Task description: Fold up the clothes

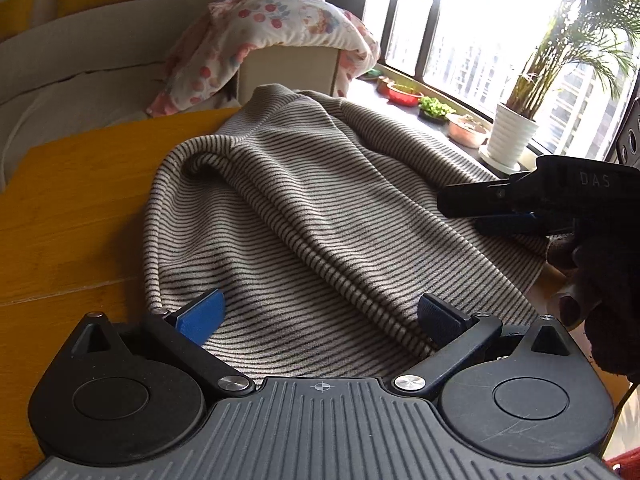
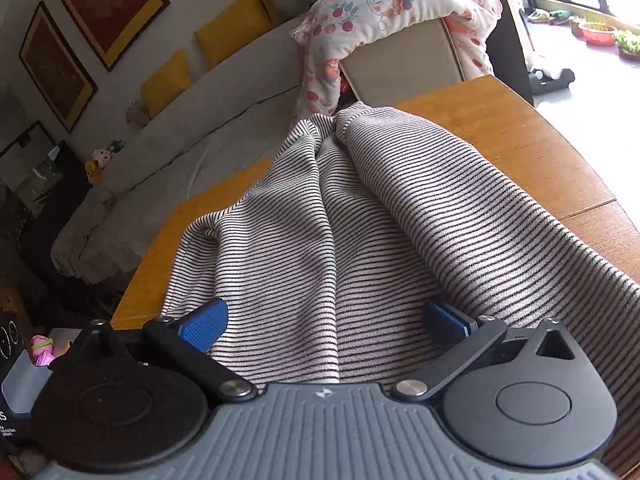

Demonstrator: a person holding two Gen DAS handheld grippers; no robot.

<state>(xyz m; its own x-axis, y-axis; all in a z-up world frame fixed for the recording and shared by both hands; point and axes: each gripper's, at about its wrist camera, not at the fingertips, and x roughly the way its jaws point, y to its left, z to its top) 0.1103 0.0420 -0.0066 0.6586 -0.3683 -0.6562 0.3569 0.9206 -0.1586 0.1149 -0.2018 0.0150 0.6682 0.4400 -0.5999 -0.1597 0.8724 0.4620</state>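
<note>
Striped garment fills both views; only the right shows framed pictures.

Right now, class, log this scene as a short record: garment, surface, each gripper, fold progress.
garment: striped top, rumpled with ridges
surface: wooden table
left gripper: open, over the near hem
right gripper: open, cloth between its fingers, not clamped
fold progress: no neat fold yet
background: floral blanket
</note>
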